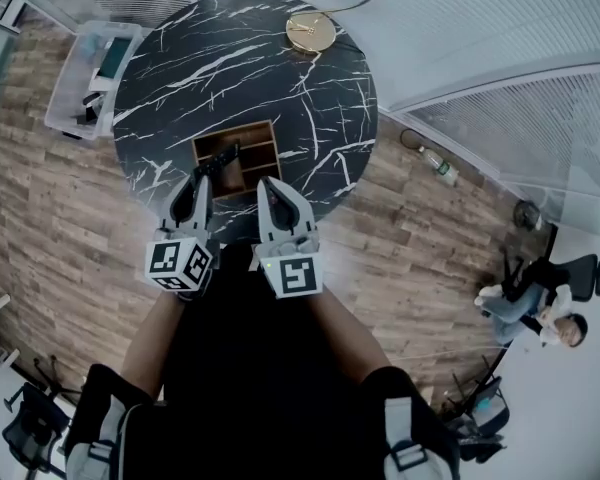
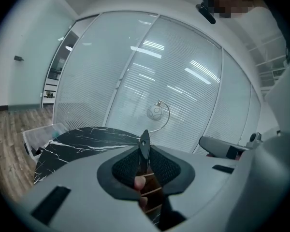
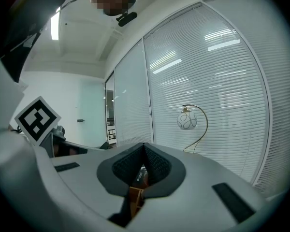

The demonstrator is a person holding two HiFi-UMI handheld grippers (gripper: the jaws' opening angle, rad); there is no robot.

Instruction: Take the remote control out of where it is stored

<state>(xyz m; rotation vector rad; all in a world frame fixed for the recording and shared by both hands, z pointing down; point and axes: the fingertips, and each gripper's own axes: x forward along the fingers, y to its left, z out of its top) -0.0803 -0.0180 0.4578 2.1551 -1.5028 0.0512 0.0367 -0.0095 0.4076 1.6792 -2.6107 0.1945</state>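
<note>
Clamping remote control [image 2: 144, 146], left hand-held gripper [image 1: 201, 184]

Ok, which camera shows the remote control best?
The head view: it shows the remote control full-length over the wooden box, pinched by the left gripper. The left gripper view shows only its thin edge between the pads; the right gripper view, nothing clear.
</note>
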